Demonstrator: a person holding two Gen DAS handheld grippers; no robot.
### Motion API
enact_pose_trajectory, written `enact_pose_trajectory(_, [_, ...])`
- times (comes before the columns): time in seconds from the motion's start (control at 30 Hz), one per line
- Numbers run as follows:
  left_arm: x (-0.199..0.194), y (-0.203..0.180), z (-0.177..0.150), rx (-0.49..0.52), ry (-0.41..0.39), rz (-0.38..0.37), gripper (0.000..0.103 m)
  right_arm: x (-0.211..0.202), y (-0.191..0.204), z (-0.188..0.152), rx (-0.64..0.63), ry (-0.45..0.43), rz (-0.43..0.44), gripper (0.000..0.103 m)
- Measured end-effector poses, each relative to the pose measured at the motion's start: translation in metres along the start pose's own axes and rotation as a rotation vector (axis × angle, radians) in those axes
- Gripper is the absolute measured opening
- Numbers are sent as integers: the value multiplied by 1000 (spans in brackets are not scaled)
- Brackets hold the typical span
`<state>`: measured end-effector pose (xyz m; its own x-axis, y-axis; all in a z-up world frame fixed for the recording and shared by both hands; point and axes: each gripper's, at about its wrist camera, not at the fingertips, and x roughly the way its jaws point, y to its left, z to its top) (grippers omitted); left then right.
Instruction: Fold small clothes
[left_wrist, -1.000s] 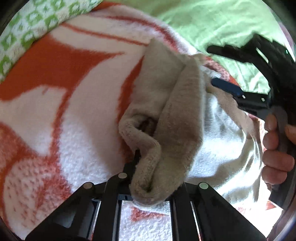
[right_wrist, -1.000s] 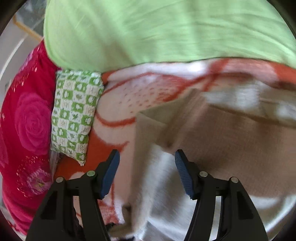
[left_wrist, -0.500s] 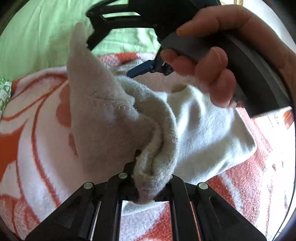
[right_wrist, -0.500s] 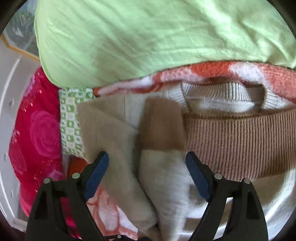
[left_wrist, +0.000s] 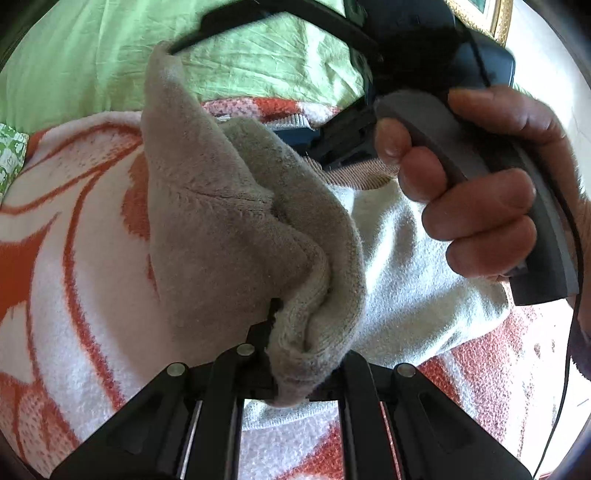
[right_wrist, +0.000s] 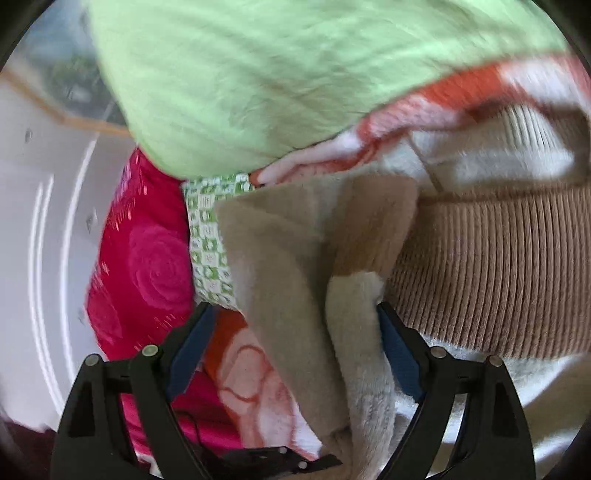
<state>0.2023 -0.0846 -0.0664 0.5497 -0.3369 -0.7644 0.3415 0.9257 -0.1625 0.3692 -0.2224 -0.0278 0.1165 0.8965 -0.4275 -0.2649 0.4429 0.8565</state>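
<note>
Orange-and-white blanket fills my left wrist view, green sheet at 11 o'clock. My left gripper stays clenched on the sweater's beige sleeve, bunched at 6 o'clock as half a second ago. At 2 o'clock my right hand has dropped lower. In the right wrist view, my right gripper is spread wide; the sleeve now lies between its blue pads, ungripped.

The left gripper is clamped tight. The right gripper stands wide apart, its handle gripped by the right hand.
</note>
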Motion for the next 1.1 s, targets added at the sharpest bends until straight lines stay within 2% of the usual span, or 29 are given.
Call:
enact_pose_trajectory(0.03, [0, -2, 0, 6, 0, 5, 7, 4, 6, 0, -31, 14, -20, 92])
enact_pose_trajectory(0.1, [1, -5, -1, 23, 5, 13, 7, 20, 18, 5, -102, 68, -133, 93])
enact_pose_trajectory(0.2, [3, -10, -2, 49, 17, 24, 7, 40, 16, 15, -136, 119, -291, 91])
enact_pose_trajectory(0.23, [3, -12, -1, 59, 16, 33, 7, 43, 12, 19, -128, 123, -320, 69])
enact_pose_trajectory(0.27, [2, -14, 0, 69, 14, 41, 7, 47, 5, 24, -105, 126, -319, 30])
enact_pose_trajectory(0.3, [1, -16, 2, 77, 16, 41, 7, 48, 1, 27, -74, 127, -300, 20])
enact_pose_trajectory(0.33, [-3, -19, 5, 81, 15, 32, 7, 42, -1, 28, -51, 112, -301, 20])
enact_pose_trajectory(0.43, [-22, -35, 17, 93, -25, -29, 7, 6, 14, 24, -105, 43, -292, 19])
enact_pose_trajectory(0.53, [-36, -66, 29, 126, -67, -115, 7, -55, 31, 14, -142, -64, -291, 19])
enact_pose_trajectory(0.63, [-32, -109, 38, 163, -60, -213, 7, -115, 30, 2, -133, -147, -340, 19])
enact_pose_trajectory(0.7, [-19, -134, 37, 193, -41, -249, 7, -144, 17, -5, -108, -177, -408, 19])
enact_pose_trajectory(0.83, [13, -176, 27, 267, 21, -274, 7, -186, -44, -24, 28, -218, -485, 19])
enact_pose_trajectory(0.93, [35, -196, 18, 306, 73, -281, 7, -199, -79, -35, 92, -236, -479, 19])
enact_pose_trajectory(1.03, [51, -205, 12, 327, 108, -281, 7, -202, -99, -44, 116, -245, -490, 19])
enact_pose_trajectory(1.1, [59, -206, 10, 335, 122, -280, 8, -206, -109, -48, 120, -260, -468, 20])
